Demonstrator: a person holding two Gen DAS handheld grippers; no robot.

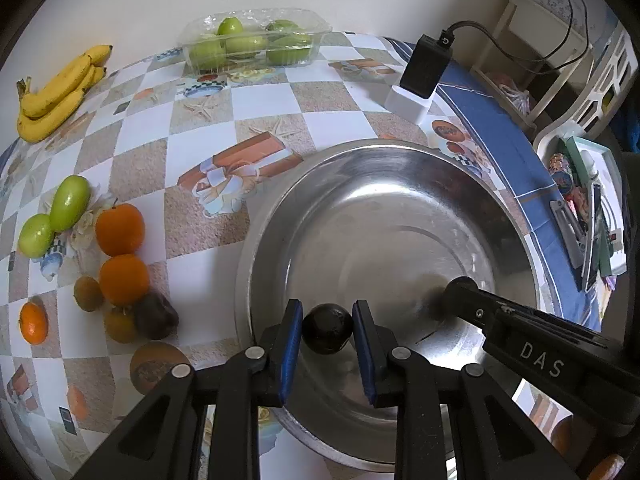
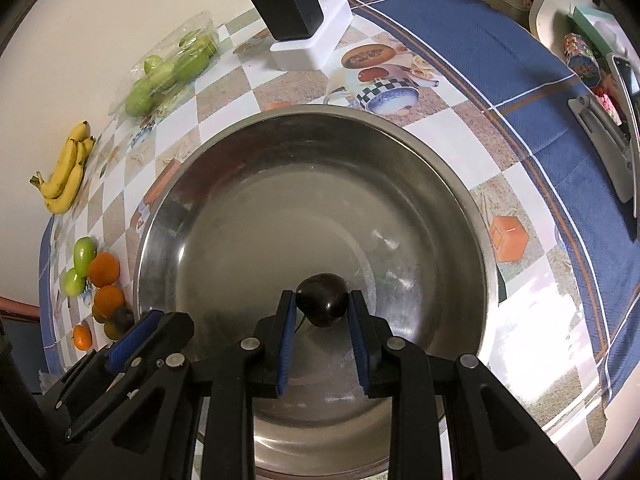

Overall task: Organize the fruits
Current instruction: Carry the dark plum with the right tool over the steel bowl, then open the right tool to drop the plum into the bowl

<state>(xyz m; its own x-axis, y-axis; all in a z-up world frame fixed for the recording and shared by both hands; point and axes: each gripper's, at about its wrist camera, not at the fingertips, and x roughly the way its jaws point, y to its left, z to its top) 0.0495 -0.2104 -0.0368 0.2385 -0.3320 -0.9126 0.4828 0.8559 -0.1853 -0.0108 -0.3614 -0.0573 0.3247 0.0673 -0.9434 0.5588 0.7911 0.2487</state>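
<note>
Both grippers hang over a wide steel bowl [image 1: 400,168] [image 2: 248,136]. My left gripper [image 1: 327,312] is shut on a dark round fruit [image 1: 327,330], its blue pads pressing both sides. In the right wrist view my right gripper [image 2: 322,296] is shut on a second dark, glossy fruit [image 2: 322,302]. Each gripper shows in the other's view: the right one [image 1: 460,286] reaches in from the right, the left one [image 2: 136,338] sits low at the left. Loose on the tablecloth lie two oranges [image 1: 120,229], green fruits [image 1: 69,202], a mandarin [image 1: 34,323], small brownish fruits [image 1: 88,293] and another dark fruit [image 1: 156,316].
A bunch of bananas [image 1: 60,92] lies at the far left by the wall. A clear plastic box of green fruit [image 1: 252,42] stands at the back. A black adapter on a white block [image 1: 424,68] stands behind the bowl. Clutter on a chair [image 1: 580,200] lies past the table's right edge.
</note>
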